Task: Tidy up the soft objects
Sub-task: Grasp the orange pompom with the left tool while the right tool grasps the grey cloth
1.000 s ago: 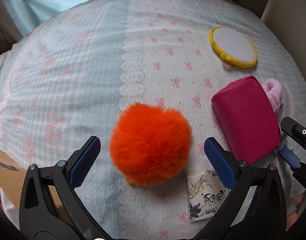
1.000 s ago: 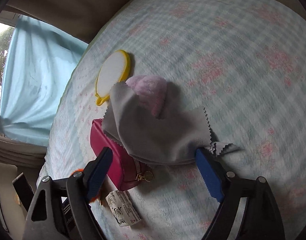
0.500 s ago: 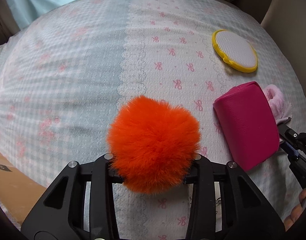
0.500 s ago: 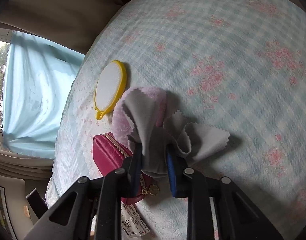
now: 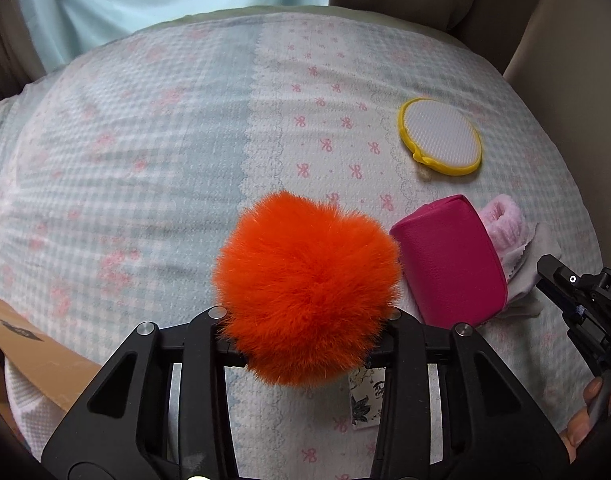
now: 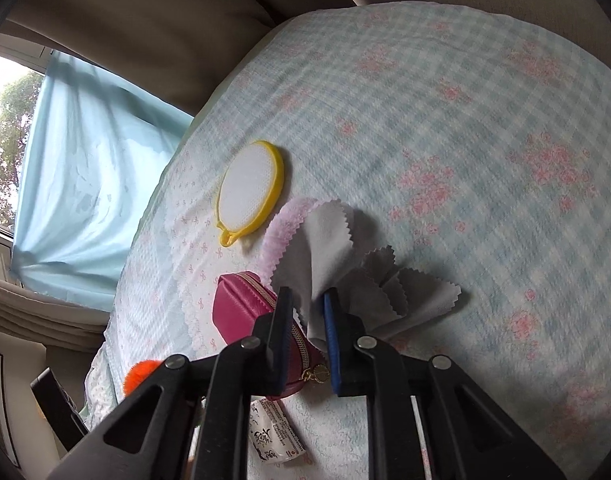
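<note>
Both grippers clamp: left gripper (image 5: pixel 305 320) fingers squeeze the orange pompom (image 5: pixel 307 288), right gripper (image 6: pixel 308 312) fingers pinch the grey cloth (image 6: pixel 337 248)

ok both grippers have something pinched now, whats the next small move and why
Probably lift both straight up. The left gripper is shut on the orange pompom, the right gripper on the grey cloth, whose free edge drapes over the pink fluffy item.

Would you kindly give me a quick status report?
Left hand-held gripper shut on orange pompom. Right hand-held gripper shut on grey cloth. Magenta pouch between them.
</note>
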`<state>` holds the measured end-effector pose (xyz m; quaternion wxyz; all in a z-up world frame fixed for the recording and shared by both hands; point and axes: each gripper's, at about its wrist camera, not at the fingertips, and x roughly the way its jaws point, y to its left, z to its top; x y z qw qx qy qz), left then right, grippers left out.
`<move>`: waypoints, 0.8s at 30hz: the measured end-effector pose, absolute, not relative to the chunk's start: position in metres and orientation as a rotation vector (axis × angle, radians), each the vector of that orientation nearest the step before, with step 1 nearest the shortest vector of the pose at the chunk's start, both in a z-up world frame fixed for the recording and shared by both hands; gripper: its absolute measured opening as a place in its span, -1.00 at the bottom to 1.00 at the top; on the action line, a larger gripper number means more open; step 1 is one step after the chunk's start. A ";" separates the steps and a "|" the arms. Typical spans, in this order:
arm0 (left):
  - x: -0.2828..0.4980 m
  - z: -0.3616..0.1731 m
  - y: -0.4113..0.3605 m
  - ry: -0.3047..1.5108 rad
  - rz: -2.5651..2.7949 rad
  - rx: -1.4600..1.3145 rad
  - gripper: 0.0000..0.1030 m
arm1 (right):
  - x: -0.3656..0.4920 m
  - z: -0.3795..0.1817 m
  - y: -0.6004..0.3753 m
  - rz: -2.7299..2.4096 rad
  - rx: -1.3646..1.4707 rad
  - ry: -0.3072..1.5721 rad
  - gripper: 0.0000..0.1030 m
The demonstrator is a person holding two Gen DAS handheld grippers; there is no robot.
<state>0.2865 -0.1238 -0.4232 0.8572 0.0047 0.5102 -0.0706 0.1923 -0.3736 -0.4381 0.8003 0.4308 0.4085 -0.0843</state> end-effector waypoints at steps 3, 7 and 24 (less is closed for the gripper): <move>0.282 -0.417 -0.125 1.056 -0.156 0.007 -0.36 | 0.188 -0.434 -0.375 -0.178 0.918 0.867 -0.74; 0.275 -0.413 -0.124 1.047 -0.159 0.018 -0.36 | 0.186 -0.436 -0.371 -0.183 0.871 0.882 -0.78; 0.278 -0.415 -0.118 1.053 -0.160 0.025 -0.36 | 0.205 -0.459 -0.353 -0.193 0.634 0.958 0.54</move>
